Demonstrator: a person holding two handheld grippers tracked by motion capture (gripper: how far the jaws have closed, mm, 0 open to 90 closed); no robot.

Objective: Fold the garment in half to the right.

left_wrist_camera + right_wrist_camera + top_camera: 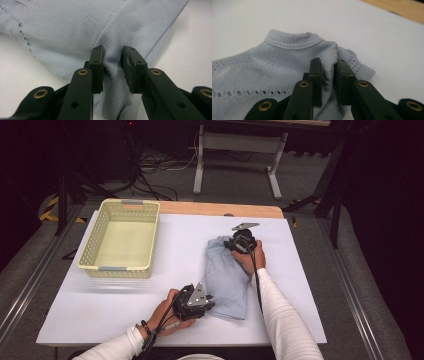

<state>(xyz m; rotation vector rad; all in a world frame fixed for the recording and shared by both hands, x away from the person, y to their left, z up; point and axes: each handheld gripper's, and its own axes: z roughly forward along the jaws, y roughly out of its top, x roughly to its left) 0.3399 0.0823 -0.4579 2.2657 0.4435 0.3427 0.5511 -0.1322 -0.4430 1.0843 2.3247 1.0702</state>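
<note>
A light blue knit garment [225, 275] lies folded in a long strip on the white table [125, 305]. At its near left corner my left gripper [210, 301] is closed on it. In the left gripper view the ribbed cloth [75, 25] puckers up between the jaws of the left gripper [113, 51]. My right gripper [231, 245] is at the far end of the garment. In the right gripper view the right gripper [329, 62] pinches a ridge of the cloth [262, 70] beside the neckband.
A pale yellow perforated basket [115, 269] stands at the back left of the table with nothing in it. Bare white table lies around the garment. A wooden strip [220, 209] runs along the far edge, with table legs and cables on the floor beyond it.
</note>
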